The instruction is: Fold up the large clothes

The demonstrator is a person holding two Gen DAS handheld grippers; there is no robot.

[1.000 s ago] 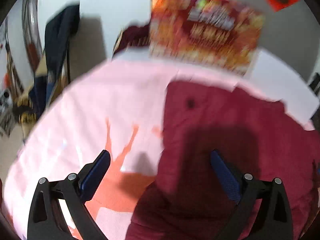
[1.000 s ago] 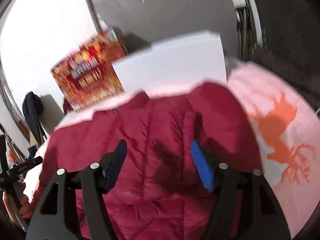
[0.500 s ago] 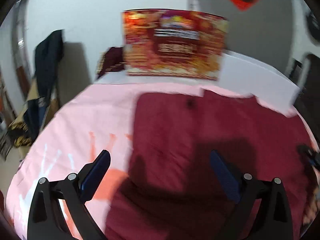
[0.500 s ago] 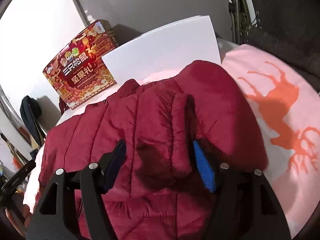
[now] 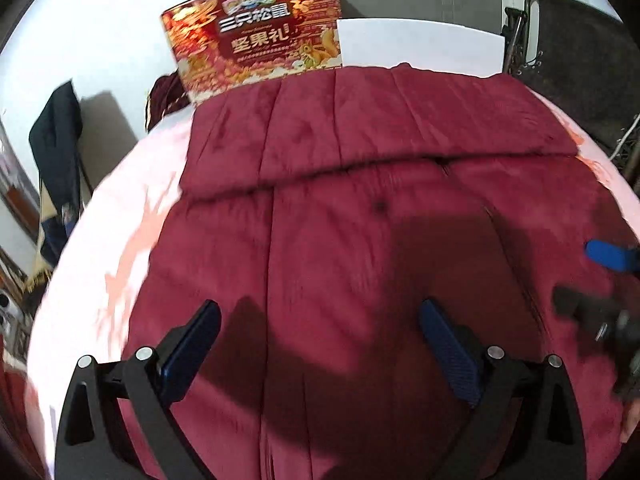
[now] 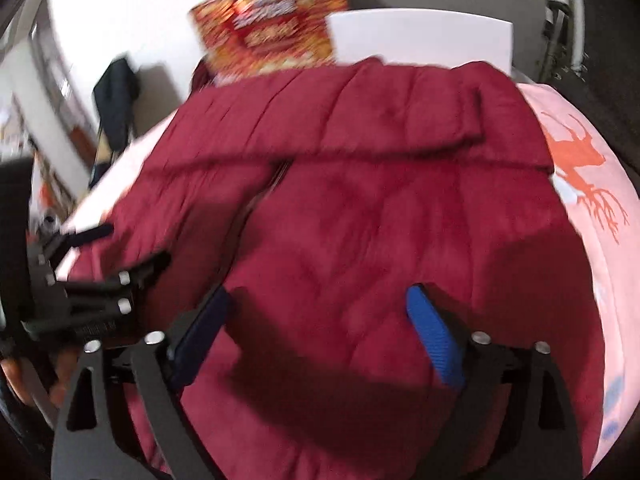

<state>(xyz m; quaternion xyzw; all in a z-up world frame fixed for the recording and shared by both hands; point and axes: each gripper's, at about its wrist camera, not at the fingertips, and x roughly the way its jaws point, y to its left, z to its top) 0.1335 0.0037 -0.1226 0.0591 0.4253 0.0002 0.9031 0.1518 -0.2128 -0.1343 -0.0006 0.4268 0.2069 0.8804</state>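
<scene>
While both claws hang spread and empty just over it, the left claw (image 5: pixel 316 344) and right claw (image 6: pixel 316 320) sit side by side above the near half of the red puffer jacket (image 5: pixel 360 220). It lies flat on the pink sheet (image 6: pixel 580 184), its long axis running crosswise, a folded band across the far side, before the red gift box (image 5: pixel 256 40).

The quilted puffer jacket (image 5: pixel 360 240) under my tongs is deep crimson all over, stitched in long padded channels. It lies on a pale pink bedsheet (image 6: pixel 592 184) printed with an orange antlered deer. Behind stands a red and gold cardboard gift box (image 5: pixel 256 52) with white lettering, beside a plain white board (image 5: pixel 420 44). My finger pads (image 6: pixel 434 340) are blue, set in black frames
</scene>
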